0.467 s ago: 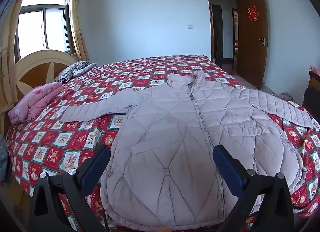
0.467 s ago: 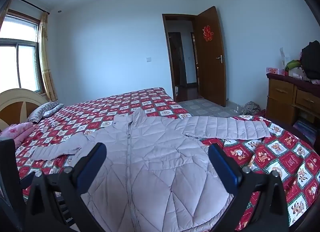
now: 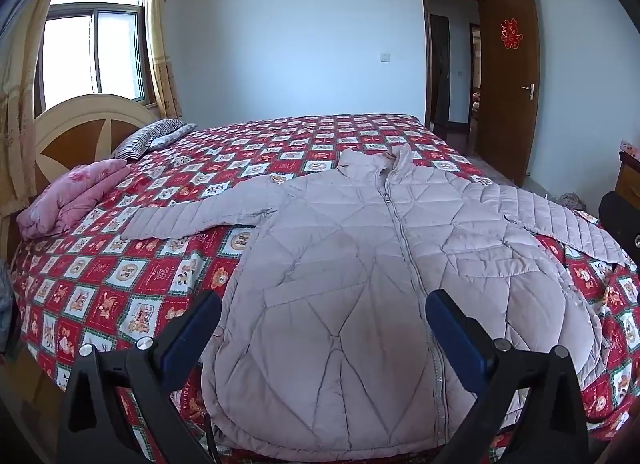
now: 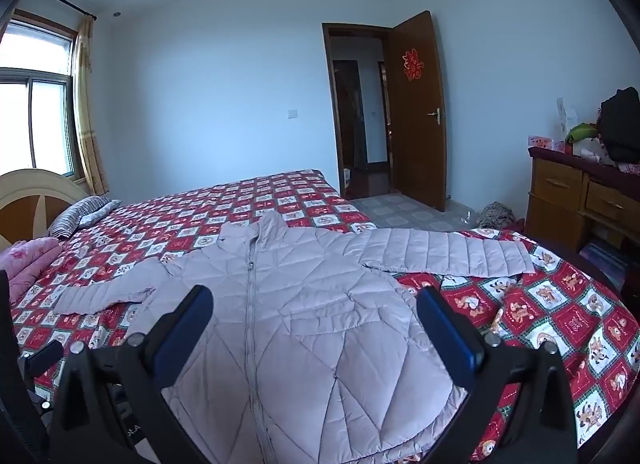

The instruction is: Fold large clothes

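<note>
While both tools hang spread wide with nothing between their fingers, the left tool (image 3: 322, 334) and right tool (image 4: 314, 328) frame the pale quilted jacket (image 3: 360, 284), lying zipped with sleeves outstretched across the lower centre on the red patchwork bed (image 3: 132, 284).

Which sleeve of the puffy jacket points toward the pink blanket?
The sleeve stretched toward the headboard side points at the pink blanket; the other sleeve reaches toward the door side.

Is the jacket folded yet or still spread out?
Spread out: the jacket lies flat on the bed, zipped, both sleeves extended sideways.
</note>
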A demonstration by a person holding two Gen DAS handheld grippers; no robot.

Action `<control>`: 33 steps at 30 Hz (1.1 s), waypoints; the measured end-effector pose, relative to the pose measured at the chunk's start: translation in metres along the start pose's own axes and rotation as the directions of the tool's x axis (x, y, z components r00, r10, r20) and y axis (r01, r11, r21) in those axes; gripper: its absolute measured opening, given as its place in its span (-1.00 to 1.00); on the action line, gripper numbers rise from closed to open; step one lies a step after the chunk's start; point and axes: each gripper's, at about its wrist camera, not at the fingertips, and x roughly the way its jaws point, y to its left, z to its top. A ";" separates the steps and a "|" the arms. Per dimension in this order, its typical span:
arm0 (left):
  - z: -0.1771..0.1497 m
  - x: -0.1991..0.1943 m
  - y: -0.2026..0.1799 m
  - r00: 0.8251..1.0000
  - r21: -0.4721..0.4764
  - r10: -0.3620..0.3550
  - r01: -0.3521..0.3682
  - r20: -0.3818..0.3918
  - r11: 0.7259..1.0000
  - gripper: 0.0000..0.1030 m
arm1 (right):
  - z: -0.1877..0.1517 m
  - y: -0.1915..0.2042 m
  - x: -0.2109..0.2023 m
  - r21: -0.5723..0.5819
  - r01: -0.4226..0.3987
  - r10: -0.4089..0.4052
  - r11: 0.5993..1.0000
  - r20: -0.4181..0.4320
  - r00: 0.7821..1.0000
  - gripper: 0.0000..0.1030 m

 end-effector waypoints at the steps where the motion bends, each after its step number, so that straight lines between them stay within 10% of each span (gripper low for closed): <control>1: 0.000 0.000 0.000 1.000 0.000 0.002 -0.002 -0.003 1.000 0.98 | 0.000 0.000 0.000 0.000 0.000 0.000 1.000 -0.001 1.000 1.00; 33: -0.001 0.000 -0.002 1.000 0.018 0.019 -0.019 -0.005 1.000 0.98 | -0.004 0.002 0.001 0.009 -0.007 0.007 1.000 -0.017 1.000 1.00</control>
